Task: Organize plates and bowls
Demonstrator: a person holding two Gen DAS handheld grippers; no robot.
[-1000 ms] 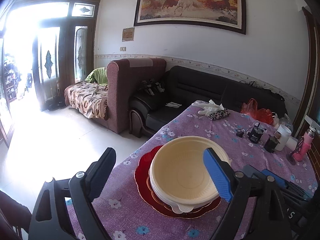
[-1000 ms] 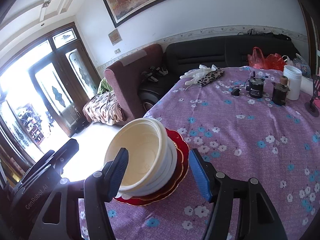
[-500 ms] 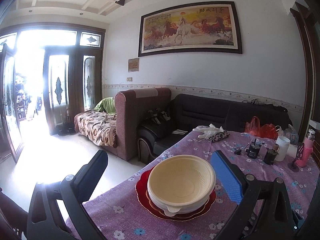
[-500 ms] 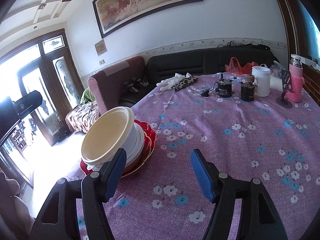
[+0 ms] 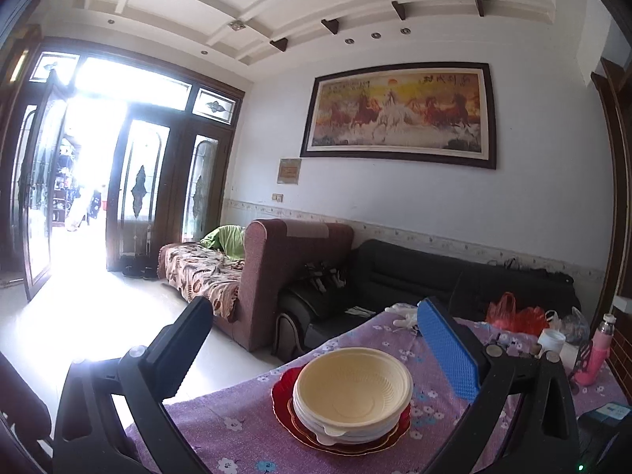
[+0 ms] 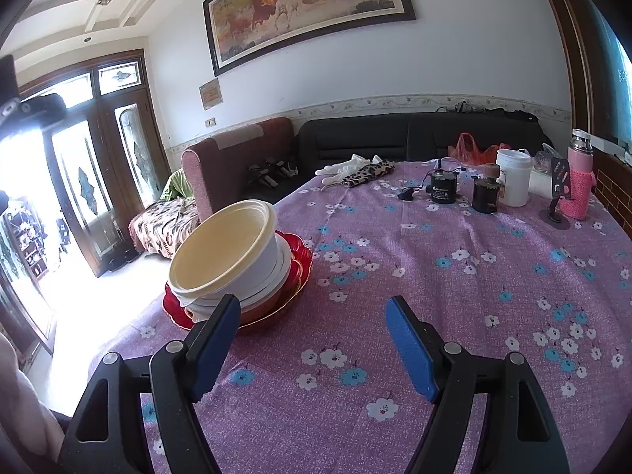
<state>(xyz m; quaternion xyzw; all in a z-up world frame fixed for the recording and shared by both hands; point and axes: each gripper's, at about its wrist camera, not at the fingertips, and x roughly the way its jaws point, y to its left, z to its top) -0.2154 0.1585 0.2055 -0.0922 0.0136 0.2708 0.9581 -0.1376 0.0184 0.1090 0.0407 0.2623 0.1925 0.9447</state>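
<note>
A round table w/ a purple flowered cloth fills the lower part of both views. Near its edge on the door side sits a stack: a cream bowl on top, nested in white bowls, all resting on a red plate w/ a scalloped rim.

Left gripper: jaws spread as wide as they go, nothing between the pads. It points about level, and the stack shows in the gap between the two fingers but farther off, not touching either.

Right gripper: jaws opening, nothing between them but bare cloth. It points downward at the table, and the stack stands just beyond its left finger, apart from it.

Far side of the table: a white tub, a pink bottle, two small black pumps, a leopard-print pouch beside white gloves, and a red bag. Behind are a black sofa, a maroon armchair, glass doors bright w/ daylight, and a framed horse painting on the wall.
</note>
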